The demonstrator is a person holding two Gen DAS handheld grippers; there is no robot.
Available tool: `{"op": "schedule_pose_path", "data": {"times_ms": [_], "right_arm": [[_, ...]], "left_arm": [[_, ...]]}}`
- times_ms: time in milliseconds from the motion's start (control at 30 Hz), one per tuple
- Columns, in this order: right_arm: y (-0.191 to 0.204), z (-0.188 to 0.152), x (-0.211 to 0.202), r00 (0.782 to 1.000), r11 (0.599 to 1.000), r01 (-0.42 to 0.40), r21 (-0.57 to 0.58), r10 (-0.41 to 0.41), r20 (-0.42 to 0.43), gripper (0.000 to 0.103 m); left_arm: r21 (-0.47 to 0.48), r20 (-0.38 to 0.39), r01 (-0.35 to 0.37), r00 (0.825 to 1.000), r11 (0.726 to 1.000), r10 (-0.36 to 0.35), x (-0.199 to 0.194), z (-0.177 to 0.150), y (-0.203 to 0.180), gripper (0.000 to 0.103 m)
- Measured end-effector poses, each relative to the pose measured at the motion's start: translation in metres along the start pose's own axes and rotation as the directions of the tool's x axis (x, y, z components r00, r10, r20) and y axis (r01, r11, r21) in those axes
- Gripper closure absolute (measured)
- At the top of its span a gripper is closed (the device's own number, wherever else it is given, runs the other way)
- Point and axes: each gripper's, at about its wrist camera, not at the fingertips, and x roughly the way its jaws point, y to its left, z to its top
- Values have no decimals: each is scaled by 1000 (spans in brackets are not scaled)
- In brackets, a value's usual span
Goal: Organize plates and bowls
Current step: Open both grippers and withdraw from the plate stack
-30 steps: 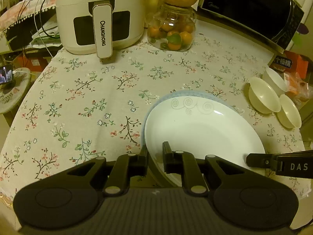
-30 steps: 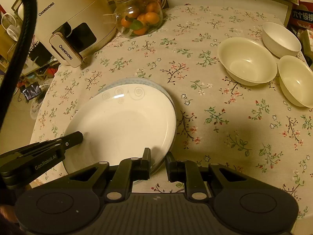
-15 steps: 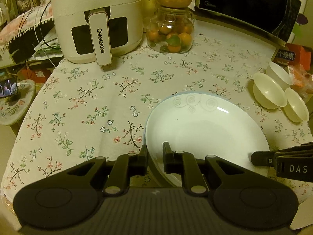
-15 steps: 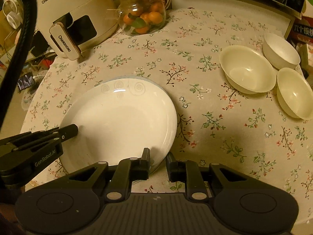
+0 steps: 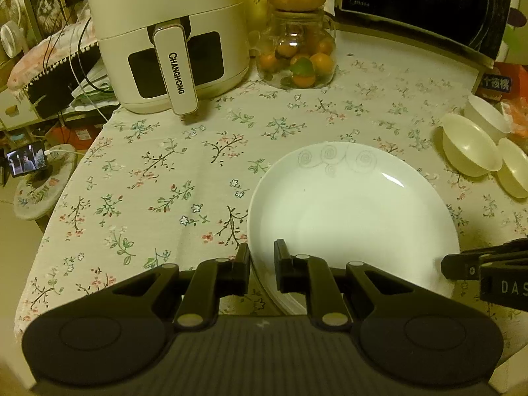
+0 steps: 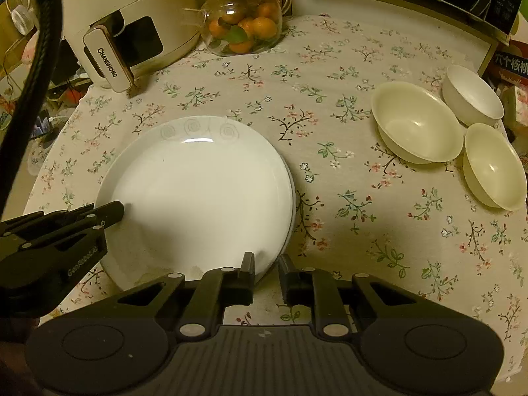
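Two stacked plates (image 6: 198,198), each gripper clamping the rim; three bowls (image 6: 419,125) nearby.

You see a white plate (image 5: 353,211) with grey swirls at its far rim, three cream bowls (image 6: 417,122) near the table's right edge, a beige cloth (image 5: 165,178) with floral sprigs, and black grippers (image 5: 262,257).

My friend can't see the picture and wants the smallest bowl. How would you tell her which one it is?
Find the floral tablecloth and look at its right side, away from the big white plate. Three bowls huddle there. The smallest bowl is the farthest back, by the table's edge; it is whiter, with steeper sides, than the two cream bowls in front.
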Motion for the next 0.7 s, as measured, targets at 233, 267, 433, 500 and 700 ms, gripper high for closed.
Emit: {"op": "schedule_pose_path", "data": {"times_ms": [233,267,433,500,700], "right_arm": [[1,0,1,1000,1000,10,-7,-10,2,87],[1,0,1,1000,1000,11,-8,-11,2,87],[2,0,1,1000,1000,10,-5,-10,3,87],[2,0,2,1000,1000,10,-8,-10,1,86],[2,-1,5,1000,1000,8,-14,-8,-7,82]], "left_arm": [[19,-8,-22,1000,1000,22,2,-3,-4,90],[17,-9,-22,1000,1000,23,2,-3,-4,90],[21,-9,-25,1000,999,25,2,-4,-4,90],[19,-14,-24,1000,1000,24,2,-3,-4,90],[12,-29,-22,999,1000,22,2,-1,-4,90]]}}
